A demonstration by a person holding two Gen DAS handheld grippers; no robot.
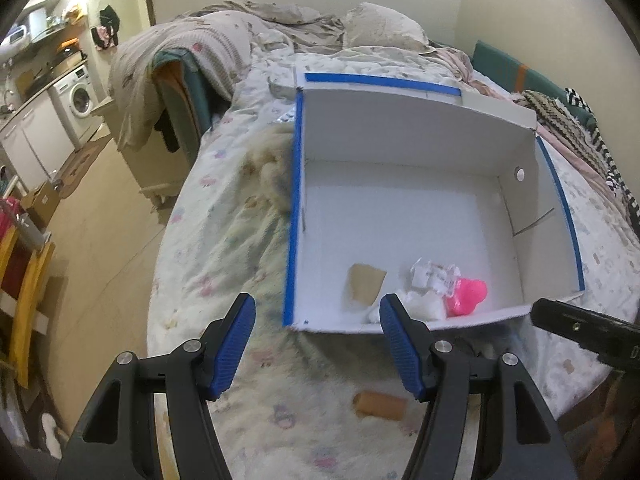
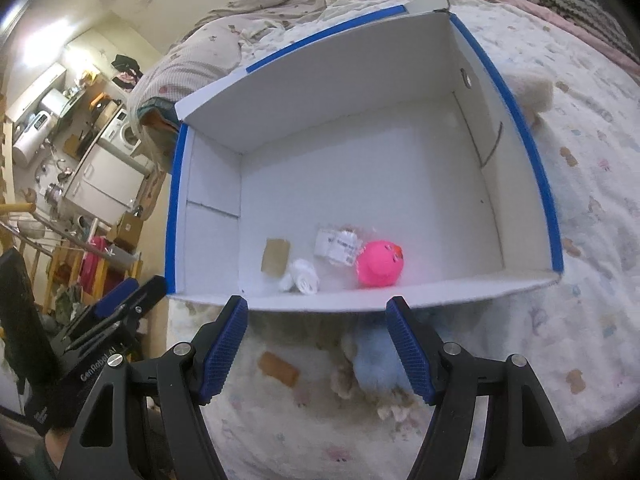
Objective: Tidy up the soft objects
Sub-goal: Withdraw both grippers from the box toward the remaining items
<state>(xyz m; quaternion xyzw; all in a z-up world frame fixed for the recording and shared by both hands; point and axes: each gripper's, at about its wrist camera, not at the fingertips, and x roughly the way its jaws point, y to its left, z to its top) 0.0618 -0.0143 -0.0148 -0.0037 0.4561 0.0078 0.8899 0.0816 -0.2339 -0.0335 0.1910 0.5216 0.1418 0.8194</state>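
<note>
I had left gripper and right gripper both spread wide, nothing held, pink toy sat in white box near front wall, blue plush lay on bed outside box under right gripper.

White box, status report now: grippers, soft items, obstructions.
Left gripper and right gripper open, empty. Pink toy in white box; pale blue plush on bed outside. Nothing blocking.

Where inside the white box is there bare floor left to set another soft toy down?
The white box is bare across its middle and far half, from the back wall out to both blue-taped side walls. The crowded part is the near wall: the brown card, white wad, labelled packet and pink toy cluster there.
</note>
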